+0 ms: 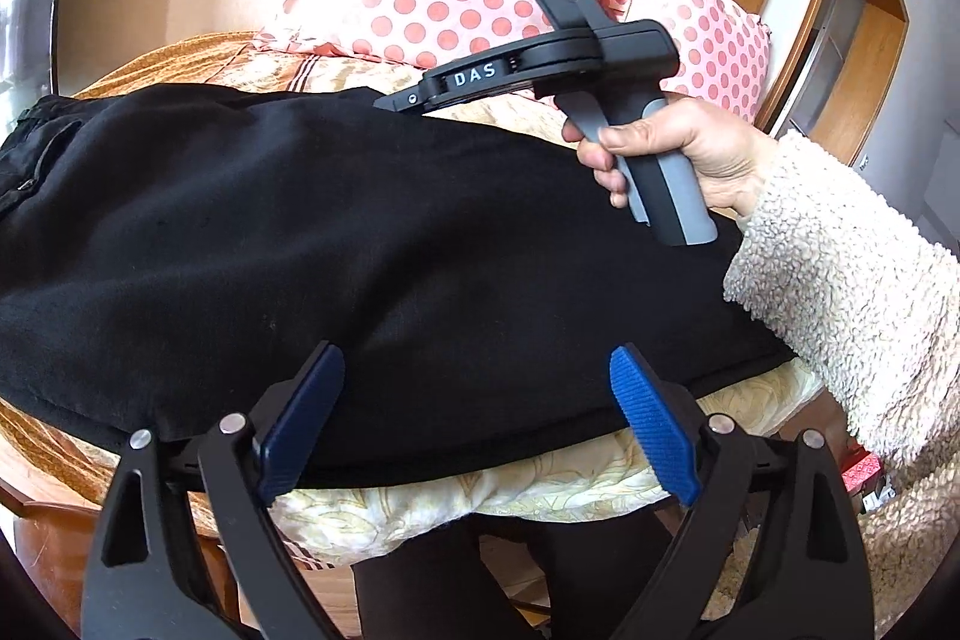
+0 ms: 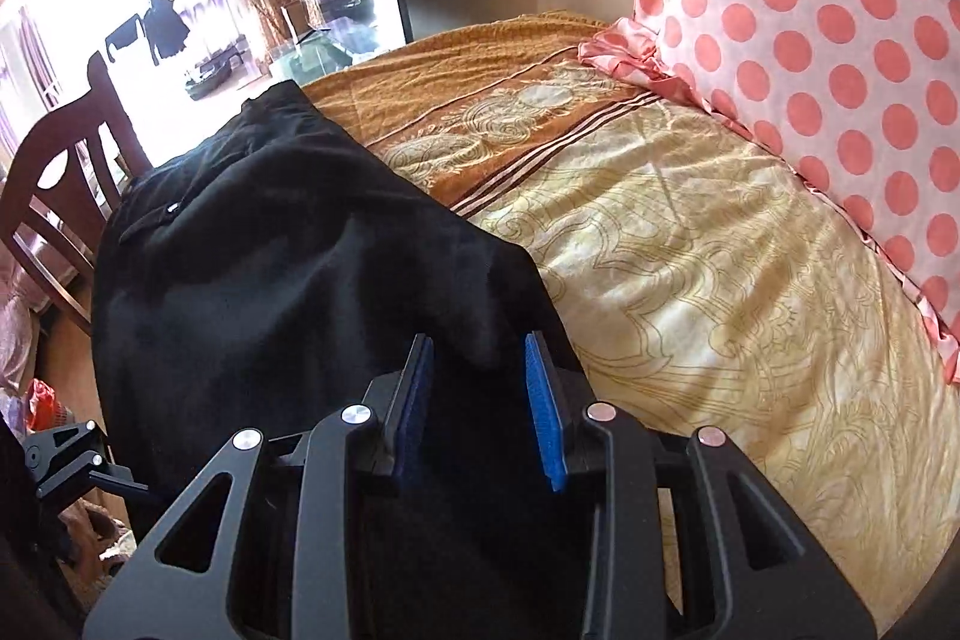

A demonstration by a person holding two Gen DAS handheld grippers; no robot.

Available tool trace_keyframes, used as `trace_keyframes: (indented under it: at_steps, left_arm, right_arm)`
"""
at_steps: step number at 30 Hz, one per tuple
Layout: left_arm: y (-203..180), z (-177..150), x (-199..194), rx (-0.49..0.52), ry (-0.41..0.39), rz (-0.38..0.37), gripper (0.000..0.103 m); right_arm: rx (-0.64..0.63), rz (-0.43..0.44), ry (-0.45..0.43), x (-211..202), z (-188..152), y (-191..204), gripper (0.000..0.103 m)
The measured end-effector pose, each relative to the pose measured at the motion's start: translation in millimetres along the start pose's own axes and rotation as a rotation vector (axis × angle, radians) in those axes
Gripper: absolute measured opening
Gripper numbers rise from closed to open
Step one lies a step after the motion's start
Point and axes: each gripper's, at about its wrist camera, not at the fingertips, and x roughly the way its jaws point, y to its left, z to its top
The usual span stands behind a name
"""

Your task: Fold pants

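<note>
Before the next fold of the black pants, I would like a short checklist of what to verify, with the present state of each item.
1. Black fabric pants lie flat on the yellow patterned bedspread: ok.
2. Left gripper open, nothing pinched: ok.
3. Left gripper at the near edge of the pants: ok.
4. Right gripper fingers apart over the pants, nothing clamped: ok.
5. Pink polka-dot pillow clear of the pants: ok.
6. Hem ends aligned: cannot tell.
</note>
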Motion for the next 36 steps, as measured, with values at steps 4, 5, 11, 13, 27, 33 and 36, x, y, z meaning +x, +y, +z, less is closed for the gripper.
trace_keyframes:
  at_steps: [4,5,11,13,27,33,36]
  left_arm:
    - [-3,0,0,0.014,0.0,-0.003,0.092]
    - [-3,0,0,0.014,0.0,-0.004,0.093]
    - [-7,1,2,0.029,0.004,0.016,0.095]
    - [-11,2,4,0.045,0.012,0.036,0.095]
    - [-57,22,4,0.113,-0.032,-0.069,0.097]
    - [-83,20,34,0.136,0.018,-0.096,0.097]
    - [-90,17,43,0.144,0.045,-0.082,0.097]
  right_arm:
    - [0.015,-0.036,0.028,11,-1,-1,0.003]
    - [0.016,-0.047,0.022,11,-1,-2,0.002]
    - [0.074,-0.11,-0.036,8,7,-15,0.002]
    - [0.062,-0.109,-0.007,13,5,-11,0.003]
    - [0.523,-0.4,-0.306,-213,-186,-54,0.053]
    - [1.082,-0.698,-0.368,-329,-377,-96,0.053]
    - [1.315,-0.831,-0.407,-372,-456,-108,0.053]
